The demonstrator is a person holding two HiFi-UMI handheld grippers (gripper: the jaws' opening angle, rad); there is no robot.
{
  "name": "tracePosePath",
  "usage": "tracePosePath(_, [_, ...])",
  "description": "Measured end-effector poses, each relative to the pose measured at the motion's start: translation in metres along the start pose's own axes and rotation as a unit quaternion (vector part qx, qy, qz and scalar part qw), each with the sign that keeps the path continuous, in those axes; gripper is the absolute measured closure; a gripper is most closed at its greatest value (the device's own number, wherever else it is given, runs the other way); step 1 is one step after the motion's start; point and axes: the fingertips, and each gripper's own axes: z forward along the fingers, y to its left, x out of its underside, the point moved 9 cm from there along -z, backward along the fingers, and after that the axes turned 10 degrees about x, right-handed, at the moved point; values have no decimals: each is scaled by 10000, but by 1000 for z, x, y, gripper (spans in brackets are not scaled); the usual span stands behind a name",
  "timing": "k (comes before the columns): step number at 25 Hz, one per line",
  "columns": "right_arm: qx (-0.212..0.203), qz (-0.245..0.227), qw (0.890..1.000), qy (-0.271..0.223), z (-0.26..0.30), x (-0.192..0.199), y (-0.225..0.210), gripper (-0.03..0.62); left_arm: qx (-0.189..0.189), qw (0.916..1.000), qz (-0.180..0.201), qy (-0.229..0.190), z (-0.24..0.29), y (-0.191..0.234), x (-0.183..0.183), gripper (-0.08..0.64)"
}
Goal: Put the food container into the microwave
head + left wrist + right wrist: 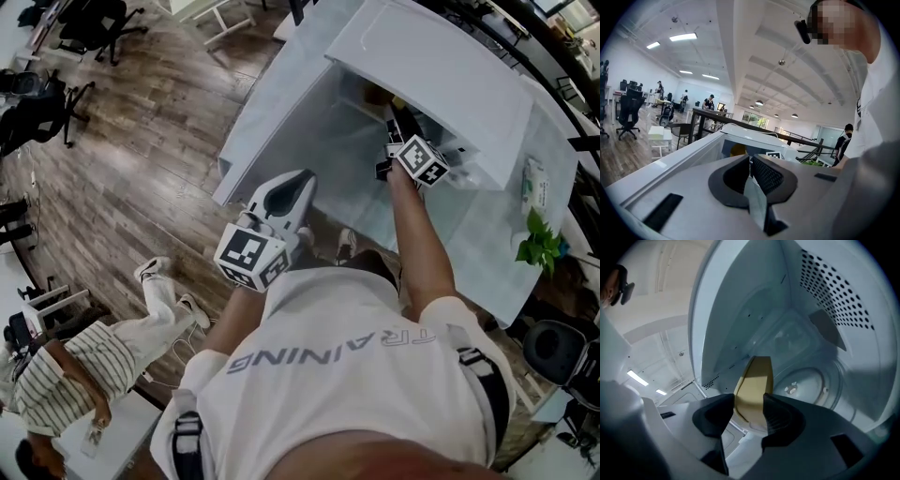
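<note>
Here, the right claw [749,401] clamps the food container [754,376] inside the microwave [834,310]; left claw [750,161] closed.

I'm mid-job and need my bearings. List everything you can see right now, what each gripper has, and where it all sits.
microwave: one, white, door open, ahead of the person
turntable: one, pale and round, on the cavity floor
food container: one, yellow, inside the cavity between the right jaws
plant: one, green, on the white surface right of the microwave
office chairs: several, black, on the wooden floor at far left
bystander: one, striped top, lower left of the head view
left gripper: one, white, jaws together, empty, outside the microwave
right gripper: one, white, jaws closed on the food container, reaching into the cavity
</note>
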Motion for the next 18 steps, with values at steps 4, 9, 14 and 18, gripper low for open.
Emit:
tracePosePath(4, [37,33,9999,-116,10,-6,-6,380,-5,10000,-49,-2,3,2,1,511])
tracePosePath(9, [341,15,9994,-60,14,-7,-13,379,-13,10000,-45,-13,7,7,-2,511])
tracePosePath(14, [525,45,9986,1,14,-6,-16,379,-5,9999,-101,24,9,7,-1,511])
tracePosePath(18, [566,172,9982,30,14,-6,-16,377,23,9999,-127,30,10,6,0,511])
